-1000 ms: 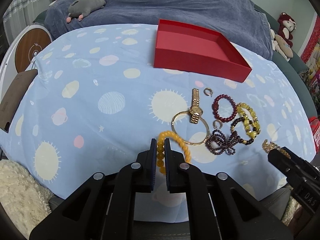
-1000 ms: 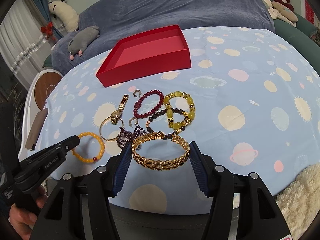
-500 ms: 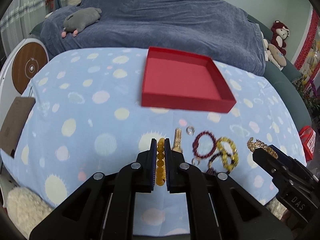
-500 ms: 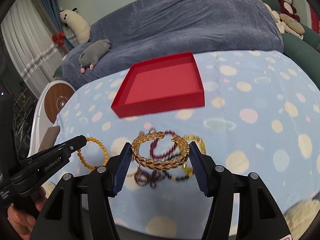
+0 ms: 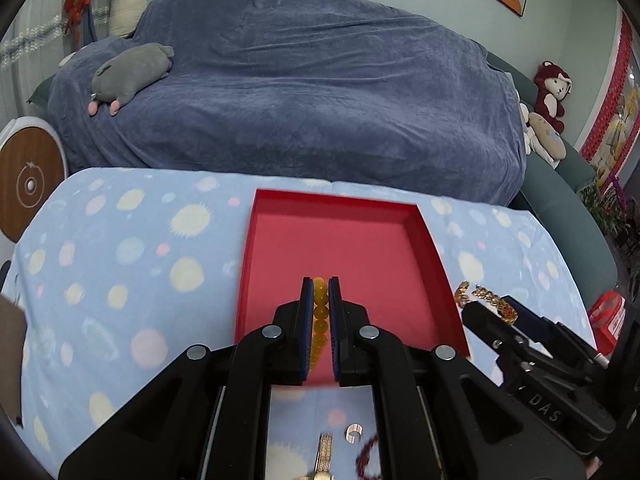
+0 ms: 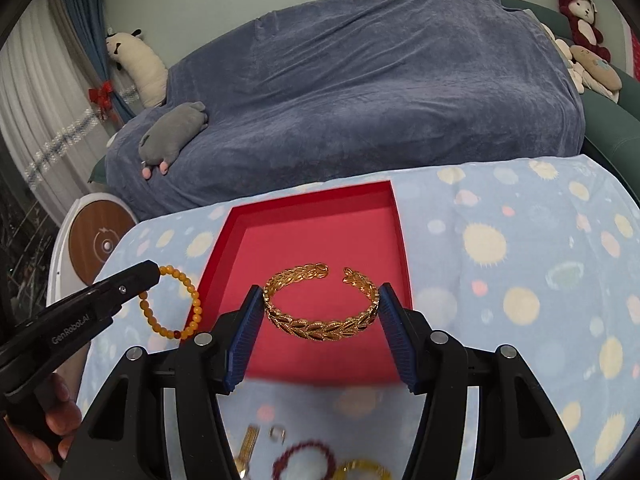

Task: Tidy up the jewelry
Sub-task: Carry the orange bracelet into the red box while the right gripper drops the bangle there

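Note:
My left gripper (image 5: 319,286) is shut on an orange bead bracelet (image 5: 319,312) and holds it above the near part of the empty red tray (image 5: 256,240). In the right wrist view the bracelet (image 6: 172,308) hangs from the left gripper (image 6: 154,274), left of the tray (image 6: 224,248). My right gripper (image 6: 321,296) is shut on a gold leaf-pattern bangle (image 6: 320,322), held over the tray's near half. The bangle also shows in the left wrist view (image 5: 490,298), at the right gripper's tip (image 5: 472,310).
Remaining jewelry lies on the blue spotted cloth (image 6: 520,280) below both grippers: a gold watch strap (image 5: 324,452), a small silver ring (image 5: 354,432), a dark red bead bracelet (image 6: 304,454). A blue-covered sofa (image 5: 300,80) with a grey plush (image 5: 132,72) stands behind.
Both grippers have lifted their bracelets off the cloth and carried them forward to above the red tray. The jewelry pile has dropped to the bottom edge of both views.

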Available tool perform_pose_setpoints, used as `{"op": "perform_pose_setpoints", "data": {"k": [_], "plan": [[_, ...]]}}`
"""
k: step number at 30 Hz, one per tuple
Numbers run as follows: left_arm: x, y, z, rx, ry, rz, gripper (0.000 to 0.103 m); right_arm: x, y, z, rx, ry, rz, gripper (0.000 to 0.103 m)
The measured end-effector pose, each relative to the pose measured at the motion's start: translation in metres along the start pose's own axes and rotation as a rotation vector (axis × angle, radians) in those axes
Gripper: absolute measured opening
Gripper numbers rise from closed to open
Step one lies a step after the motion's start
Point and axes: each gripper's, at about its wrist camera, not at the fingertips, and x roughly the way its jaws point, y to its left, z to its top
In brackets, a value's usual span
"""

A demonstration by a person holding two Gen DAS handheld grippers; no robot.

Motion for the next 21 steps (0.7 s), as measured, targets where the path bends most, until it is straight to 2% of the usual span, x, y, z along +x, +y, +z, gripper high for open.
{"op": "perform_pose_setpoints", "data": {"k": [5, 10, 15, 16, 18, 19, 21], "plan": [[0.050, -0.004, 0.034, 0.010, 0.017, -0.002, 0.007, 0.049, -0.002, 0.036, -0.025, 0.020, -0.027, 0.056], [0.092, -0.001, 0.049, 0.005, 0.060, 0.005, 0.007, 0.086, -0.005, 0.054, -0.032, 0.051, -0.048, 0.056], [0.117, -0.001, 0.054, 0.010, 0.077, 0.018, 0.008, 0.117, -0.008, 0.062, -0.020, 0.092, -0.056, 0.057], [0.120, 0.000, 0.054, 0.007, 0.076, 0.024, 0.011, 0.119, -0.008, 0.062, -0.026, 0.091, -0.065, 0.057], [0.125, 0.002, 0.055, -0.001, 0.081, 0.031, 0.031, 0.122, -0.006, 0.062, -0.039, 0.092, -0.078, 0.058], [0.124, 0.003, 0.055, -0.010, 0.075, 0.047, 0.048, 0.122, -0.005, 0.062, -0.045, 0.092, -0.085, 0.060], [0.120, 0.007, 0.054, -0.023, 0.046, 0.053, 0.059, 0.118, -0.006, 0.060, -0.046, 0.084, -0.082, 0.064]]}}
